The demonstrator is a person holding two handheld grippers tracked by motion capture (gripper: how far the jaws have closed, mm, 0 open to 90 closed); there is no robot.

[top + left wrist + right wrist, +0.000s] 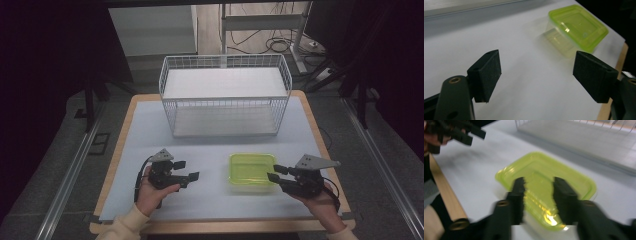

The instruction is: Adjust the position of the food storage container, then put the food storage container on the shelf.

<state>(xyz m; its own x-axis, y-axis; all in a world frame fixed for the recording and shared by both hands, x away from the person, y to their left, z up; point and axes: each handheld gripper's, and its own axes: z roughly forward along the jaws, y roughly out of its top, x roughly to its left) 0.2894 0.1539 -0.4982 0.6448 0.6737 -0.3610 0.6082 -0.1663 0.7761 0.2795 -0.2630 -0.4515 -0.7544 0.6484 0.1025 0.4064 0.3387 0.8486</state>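
Work in hand: handling the green-lidded food container (251, 171), judged from where both grippers point; the white wire basket (225, 95) behind it looks the likely destination, though that is a guess.
Container: sits flat on the surface (150, 145), lid on, in front of the wire basket and well apart from it, toward the person's right.
Right gripper (273, 173): just beside the container's right edge, jaws pointing at it; in the right gripper view (537, 195) they stand partly apart above the lid, with nothing pinched between the pads. The view is blurred, so contact with the lid cannot be ruled out.
Left gripper (186, 170): to the container's left, well apart from it, jaws wide with nothing between them (536, 75).
Done: nothing visible; the container is unlifted and the basket's shelves are bare.
Left: grasp the container, lift it, carry it to the basket and set it down.
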